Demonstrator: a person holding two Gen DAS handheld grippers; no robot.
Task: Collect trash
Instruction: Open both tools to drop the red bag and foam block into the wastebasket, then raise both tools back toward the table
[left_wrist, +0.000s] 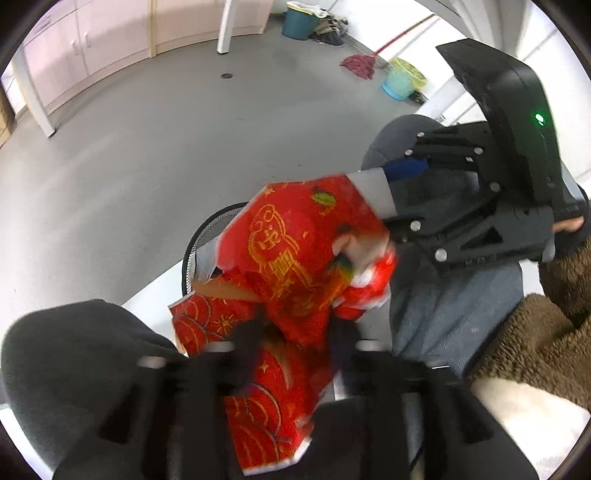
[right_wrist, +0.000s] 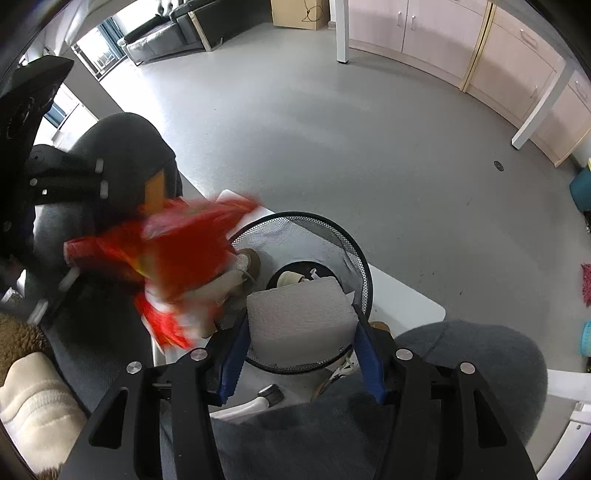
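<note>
My left gripper (left_wrist: 295, 336) is shut on a crumpled red wrapper with gold print (left_wrist: 291, 254), held above the black mesh wastebasket (left_wrist: 201, 236). The wrapper shows blurred in the right wrist view (right_wrist: 173, 258), at the basket's left rim. My right gripper (right_wrist: 301, 332) is shut on a grey-white foam block (right_wrist: 299, 314), held over the open mesh wastebasket (right_wrist: 354, 254). Some trash lies at the basket's bottom (right_wrist: 295, 275). In the left wrist view the right gripper (left_wrist: 388, 192) holds the block's end (left_wrist: 373, 195) behind the wrapper.
A white low table (right_wrist: 406, 295) lies under the basket. The person's knees in dark trousers (right_wrist: 472, 354) flank it. On the grey floor stand two teal buckets (left_wrist: 400, 81), a mop (left_wrist: 360, 64) and white table legs (right_wrist: 341, 33). Pink cabinets (right_wrist: 517, 44) line the wall.
</note>
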